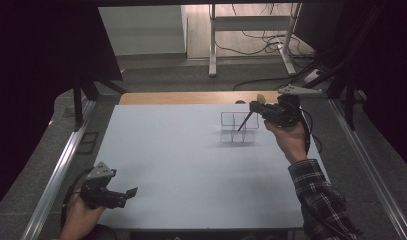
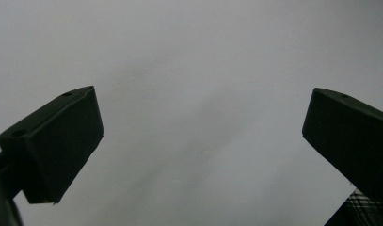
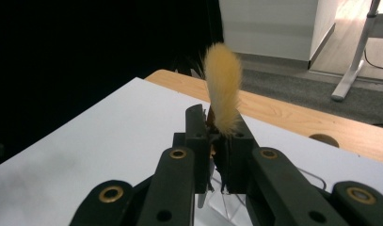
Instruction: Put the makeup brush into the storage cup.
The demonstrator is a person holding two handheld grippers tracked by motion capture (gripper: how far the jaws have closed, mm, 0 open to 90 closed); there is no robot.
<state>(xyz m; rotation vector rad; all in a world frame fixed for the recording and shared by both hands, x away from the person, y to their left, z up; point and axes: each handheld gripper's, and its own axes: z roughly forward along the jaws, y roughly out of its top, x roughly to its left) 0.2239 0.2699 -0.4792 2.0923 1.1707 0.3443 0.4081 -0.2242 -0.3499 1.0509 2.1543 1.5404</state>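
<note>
Right gripper point(image 1: 255, 106), above the worktop's far right corner, clamped tight on a makeup brush point(image 3: 223, 94). Brush long axis slanted: pale bristle tuft up and toward the far edge, thin dark handle point(image 1: 245, 121) down and toward the near left, tip inside a clear acrylic organizer point(image 1: 238, 127) standing near the far right corner. Left gripper point(image 1: 125, 195) at the near left corner, spread wide, nothing between the pads, just over bare surface. Worktop point(image 1: 181, 170) covered in a plain pale sheet, wooden strip point(image 1: 191, 97) exposed along the far edge. Beyond: grey floor, white desk legs point(image 1: 212, 45), loose cables point(image 1: 256, 42), black drapes at both sides.
</note>
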